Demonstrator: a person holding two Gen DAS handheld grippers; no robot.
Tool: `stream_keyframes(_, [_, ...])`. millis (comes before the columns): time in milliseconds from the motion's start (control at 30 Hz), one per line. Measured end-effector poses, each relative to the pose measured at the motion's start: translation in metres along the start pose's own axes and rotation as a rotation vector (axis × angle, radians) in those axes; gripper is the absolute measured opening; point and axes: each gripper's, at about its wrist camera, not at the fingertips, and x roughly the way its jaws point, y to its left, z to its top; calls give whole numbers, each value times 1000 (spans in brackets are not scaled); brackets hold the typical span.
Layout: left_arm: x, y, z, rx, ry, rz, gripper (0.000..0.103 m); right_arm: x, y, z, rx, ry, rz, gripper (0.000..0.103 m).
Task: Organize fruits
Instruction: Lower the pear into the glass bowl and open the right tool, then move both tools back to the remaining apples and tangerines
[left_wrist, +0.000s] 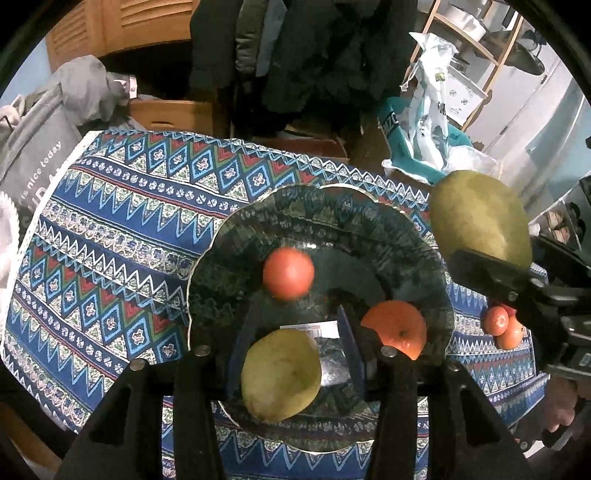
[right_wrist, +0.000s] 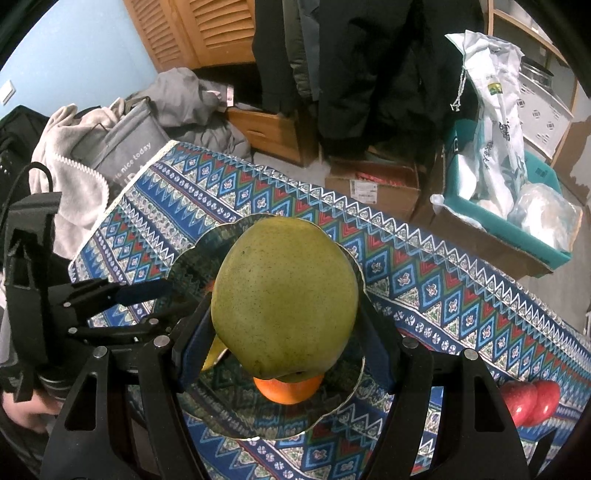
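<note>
A clear glass plate (left_wrist: 229, 229) sits on the patterned tablecloth. On it lie a red round fruit (left_wrist: 288, 273), an orange (left_wrist: 395, 325) and a yellow-green pear (left_wrist: 280, 376). My left gripper (left_wrist: 297, 321) stands low over the plate with the pear between its fingers. A gap shows beside the right finger, so the jaws are open. My right gripper (right_wrist: 286, 332) is shut on a large green mango (right_wrist: 284, 295), held above the plate's right side, over the orange (right_wrist: 288, 391). Small orange-red fruits (left_wrist: 502, 326) lie on the cloth to the right of the plate.
Two red apples (right_wrist: 528, 402) rest near the cloth's right edge. Beyond the table's far edge are a grey bag (right_wrist: 122, 155), cardboard boxes (right_wrist: 373, 184) and a teal box of plastic bags (right_wrist: 517, 221). A hand (right_wrist: 22, 413) holds the left gripper.
</note>
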Motion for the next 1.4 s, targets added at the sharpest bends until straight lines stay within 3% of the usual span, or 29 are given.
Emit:
stream_keyframes(367, [-16, 16, -5, -26, -26, 49, 61, 22, 9, -1, -11, 48, -6, 72])
stream_keyframes(1000, [-15, 23, -7, -29, -17, 63, 61, 69, 3, -13, -12, 181, -65, 72])
stream_keyframes(1067, [-16, 22, -6, -27, -18, 66, 65, 73, 2, -15, -13, 193, -70, 72])
stream_keyframes(1167, [-19, 21, -6, -26, -31, 68, 71, 68, 3, -13, -15, 160, -63, 72])
stream_keyframes(1400, [-24, 14, -5, -19, -34, 74, 75, 43, 6, 3, -4, 92, -48, 72])
